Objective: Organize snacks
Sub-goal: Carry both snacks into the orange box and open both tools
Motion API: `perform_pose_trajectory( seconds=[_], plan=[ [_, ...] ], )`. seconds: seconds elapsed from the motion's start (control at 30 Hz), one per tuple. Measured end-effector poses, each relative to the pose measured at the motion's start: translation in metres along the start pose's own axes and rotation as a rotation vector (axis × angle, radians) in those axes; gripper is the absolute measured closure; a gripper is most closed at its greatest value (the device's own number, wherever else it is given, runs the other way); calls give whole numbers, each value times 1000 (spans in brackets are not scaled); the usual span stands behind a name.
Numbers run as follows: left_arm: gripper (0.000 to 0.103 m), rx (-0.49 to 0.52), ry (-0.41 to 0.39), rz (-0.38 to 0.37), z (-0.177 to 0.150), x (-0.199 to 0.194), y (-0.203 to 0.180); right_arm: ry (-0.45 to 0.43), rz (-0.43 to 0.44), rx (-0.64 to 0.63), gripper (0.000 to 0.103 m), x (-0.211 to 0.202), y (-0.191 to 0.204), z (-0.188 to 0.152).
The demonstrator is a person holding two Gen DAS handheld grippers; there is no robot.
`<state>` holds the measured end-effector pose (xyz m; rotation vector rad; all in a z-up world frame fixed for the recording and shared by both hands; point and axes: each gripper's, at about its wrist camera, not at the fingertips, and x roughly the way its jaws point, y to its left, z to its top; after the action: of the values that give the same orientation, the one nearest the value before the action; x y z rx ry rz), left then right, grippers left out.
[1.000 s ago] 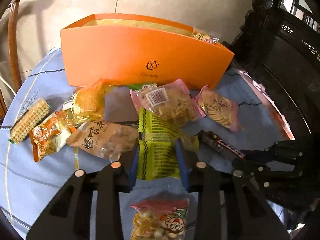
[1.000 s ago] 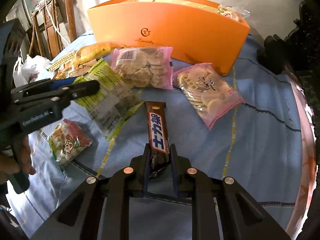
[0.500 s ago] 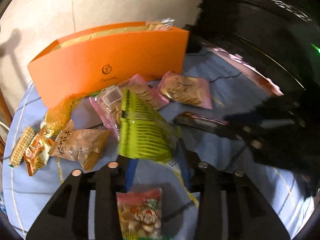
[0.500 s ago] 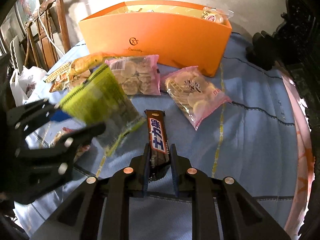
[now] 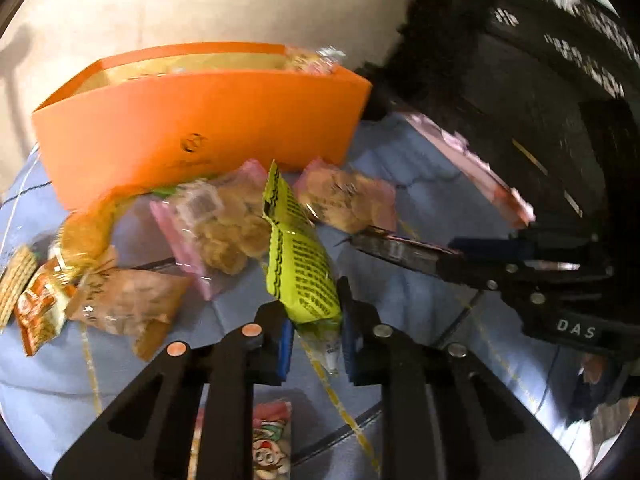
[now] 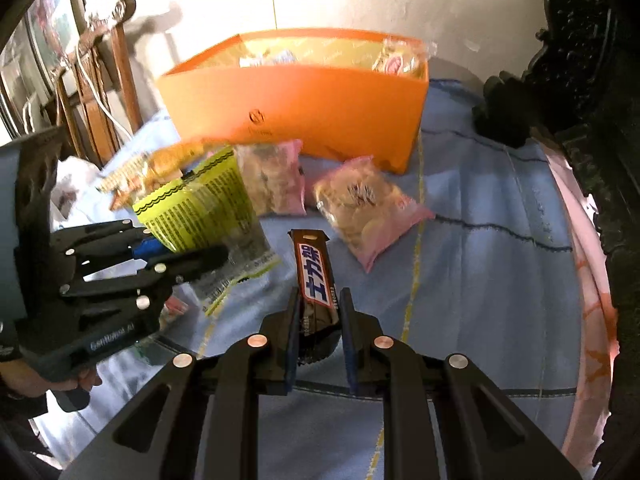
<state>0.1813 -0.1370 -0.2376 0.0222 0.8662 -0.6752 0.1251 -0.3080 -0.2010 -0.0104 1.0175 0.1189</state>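
My left gripper [image 5: 314, 334] is shut on a yellow-green snack packet [image 5: 298, 260] and holds it tilted above the blue tablecloth; the packet also shows in the right wrist view [image 6: 200, 210]. My right gripper [image 6: 320, 334] is shut on a brown chocolate bar [image 6: 314, 276], lifted off the cloth; the bar also shows in the left wrist view [image 5: 394, 250]. An orange box [image 5: 200, 120] with several snacks inside stands at the back [image 6: 304, 104]. Two pink cracker bags [image 6: 366, 206] [image 6: 274, 178] lie in front of it.
Several loose snacks lie at the left: a brown bag [image 5: 128, 304], an orange packet [image 5: 40, 312], a wafer [image 5: 14, 280]. A cartoon-print bag [image 5: 268, 440] lies under my left gripper. Dark carved furniture [image 6: 592, 100] stands on the right, wooden chairs [image 6: 100, 80] on the left.
Both grippers have risen with their snacks. The yellow-green packet left the table and now hangs tilted in the left gripper. The chocolate bar has lifted off the cloth.
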Motion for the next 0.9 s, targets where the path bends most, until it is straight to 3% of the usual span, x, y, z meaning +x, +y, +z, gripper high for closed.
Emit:
perform_pose_trajectory(
  seconds=[0.27,0.4,0.73,0.9],
  plan=[
    [85,-51,-167,2,33,-69,21,-117,54,8,85,-47,9,29],
    [85,-48,-219,25,61,-100,31,-195,65,-1,85,-74,12,63],
    [85,-34,-261,199,161,-136,41,-346,9,27,85,-114,6,173],
    [84,-7,-241,306,198,-137,39,-372,-34,42,85,-121,8,203]
  ],
)
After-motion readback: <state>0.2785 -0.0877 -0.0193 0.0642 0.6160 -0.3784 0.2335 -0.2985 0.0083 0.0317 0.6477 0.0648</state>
